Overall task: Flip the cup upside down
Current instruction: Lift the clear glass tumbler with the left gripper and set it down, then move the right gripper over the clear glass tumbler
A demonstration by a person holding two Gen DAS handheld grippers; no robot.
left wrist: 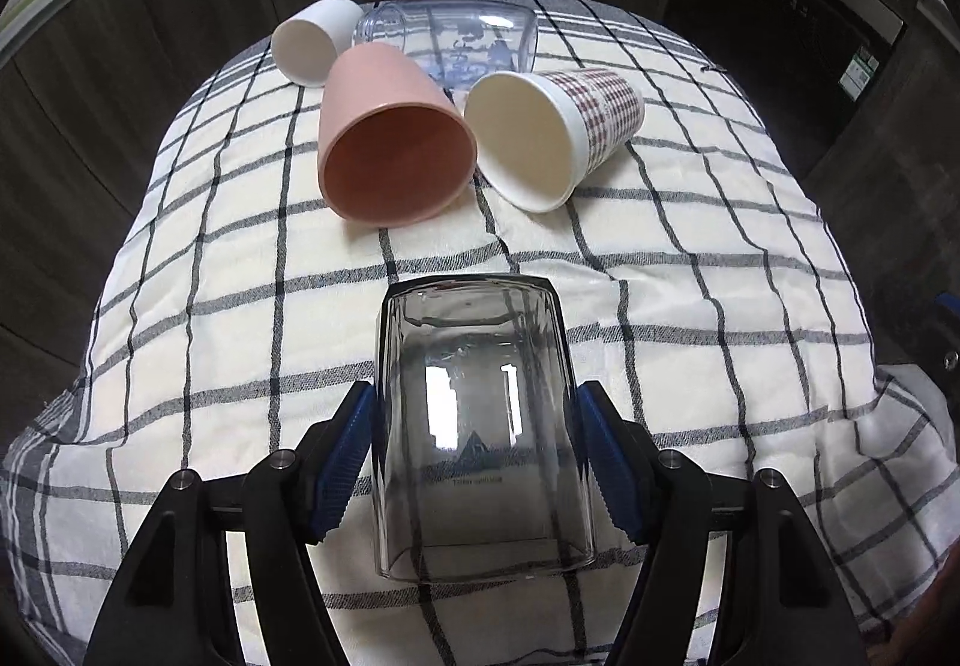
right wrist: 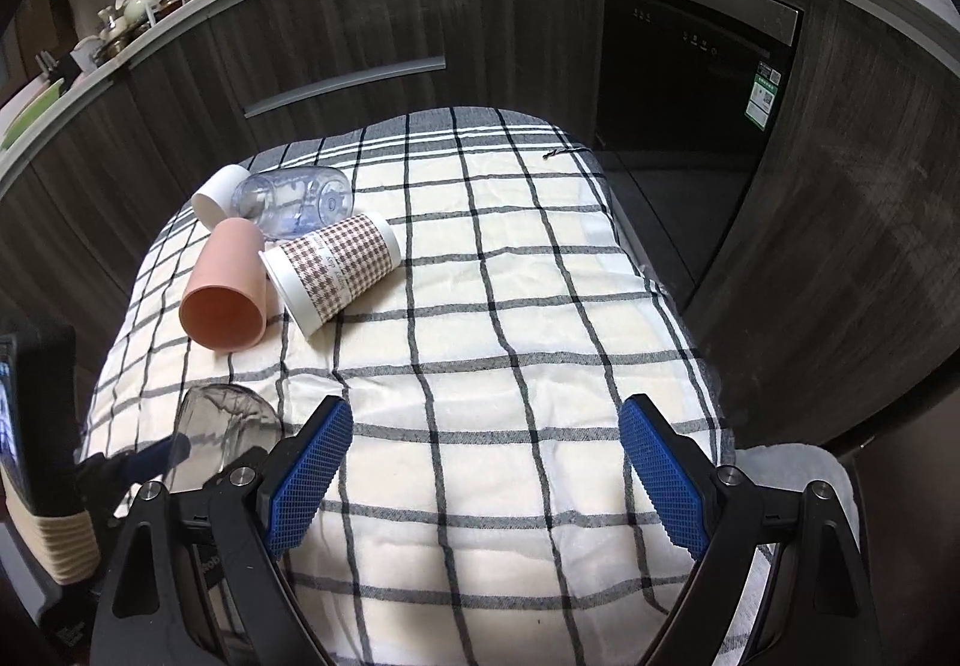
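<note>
My left gripper is shut on a clear smoky glass cup, its blue pads pressing both sides. The cup's base points away from me and its open rim sits low, near the checked cloth. In the right wrist view the same glass cup shows at the lower left, held by the left gripper. My right gripper is open and empty above the cloth.
Several cups lie on their sides at the far left of the cloth: a pink cup, a houndstooth paper cup, a white cup and a clear printed cup. Dark kitchen cabinets and a dishwasher stand behind.
</note>
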